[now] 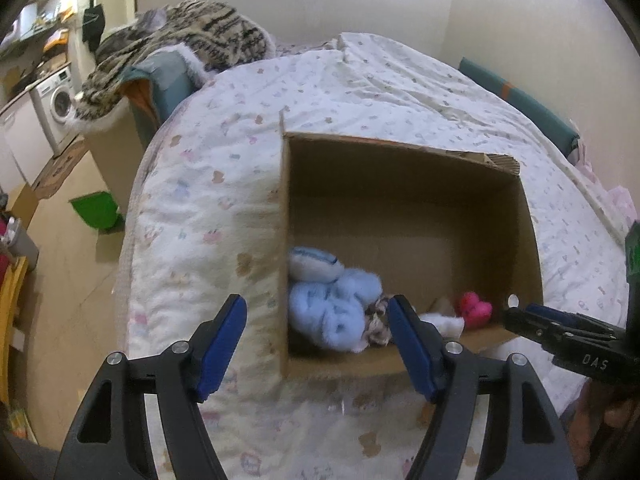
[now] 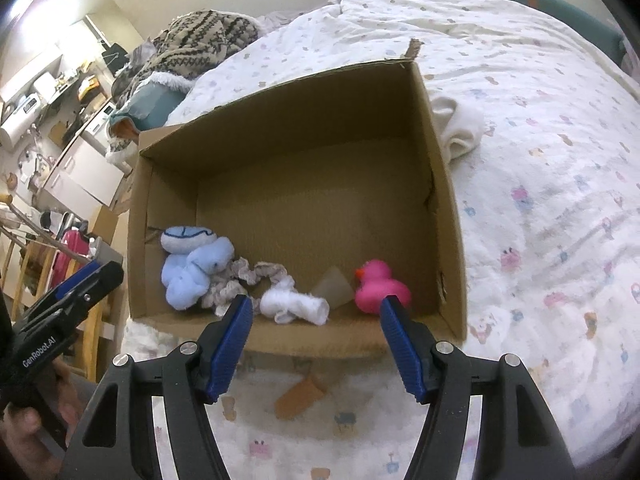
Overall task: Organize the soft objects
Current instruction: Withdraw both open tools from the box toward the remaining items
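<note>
On the bed (image 2: 540,128), past the right side of the box (image 2: 436,168), a white cloth (image 2: 460,128) lies bunched up. It looks soft, so I think it is one of the things I need to put away next. It touches the box's right wall from the outside, or nearly so; the view bends there and I cannot be sure.

My right gripper (image 2: 316,316) is wide open and holds nothing. It hangs just before the near edge of the box. From it, the cloth lies further away and off to the right. My left gripper (image 1: 318,316) is open and empty too, and it sits by the near left corner of the box, so the right one is nearer to the cloth.

Inside the box, along the near edge, I see a blue toy (image 2: 192,276) at the left, a grey scrunchie (image 2: 240,280), a white sock (image 2: 296,306) and a pink duck (image 2: 380,286) at the right.

An orange thing (image 2: 300,396) also lies on the bed, just before the box and close under my right gripper. It is blurry, so I cannot tell what it is.
</note>
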`<control>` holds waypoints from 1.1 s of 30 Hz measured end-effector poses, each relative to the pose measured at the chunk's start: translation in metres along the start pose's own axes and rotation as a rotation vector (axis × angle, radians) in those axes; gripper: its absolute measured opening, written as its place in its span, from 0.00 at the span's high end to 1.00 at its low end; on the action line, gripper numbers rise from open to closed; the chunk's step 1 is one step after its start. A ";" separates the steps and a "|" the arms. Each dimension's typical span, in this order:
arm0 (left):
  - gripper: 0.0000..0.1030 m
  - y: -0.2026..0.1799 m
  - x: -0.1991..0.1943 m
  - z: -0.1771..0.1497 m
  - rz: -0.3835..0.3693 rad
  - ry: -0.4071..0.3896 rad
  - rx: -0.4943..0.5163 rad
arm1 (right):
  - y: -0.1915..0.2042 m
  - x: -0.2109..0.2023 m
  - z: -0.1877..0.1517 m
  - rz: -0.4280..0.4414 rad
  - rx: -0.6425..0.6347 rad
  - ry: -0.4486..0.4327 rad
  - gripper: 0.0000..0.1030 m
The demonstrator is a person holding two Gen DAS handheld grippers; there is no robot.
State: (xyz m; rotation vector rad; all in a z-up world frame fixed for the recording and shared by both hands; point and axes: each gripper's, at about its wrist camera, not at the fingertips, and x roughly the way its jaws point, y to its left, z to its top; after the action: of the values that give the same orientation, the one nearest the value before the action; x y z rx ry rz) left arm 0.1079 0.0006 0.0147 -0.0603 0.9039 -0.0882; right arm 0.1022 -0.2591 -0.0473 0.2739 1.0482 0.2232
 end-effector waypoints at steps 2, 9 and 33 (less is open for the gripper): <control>0.32 0.005 -0.002 -0.005 -0.007 0.014 -0.030 | -0.002 -0.003 -0.006 0.005 0.018 0.006 0.32; 0.32 0.015 -0.004 -0.022 -0.023 0.056 -0.103 | -0.007 -0.010 -0.025 0.019 0.083 0.026 0.32; 0.50 -0.051 0.103 -0.088 0.008 0.342 0.142 | -0.026 0.011 -0.046 0.024 0.232 0.141 0.32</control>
State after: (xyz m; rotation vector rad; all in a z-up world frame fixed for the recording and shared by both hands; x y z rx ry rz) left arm 0.0993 -0.0624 -0.1153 0.0936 1.2365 -0.1580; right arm 0.0684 -0.2747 -0.0863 0.4855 1.2132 0.1434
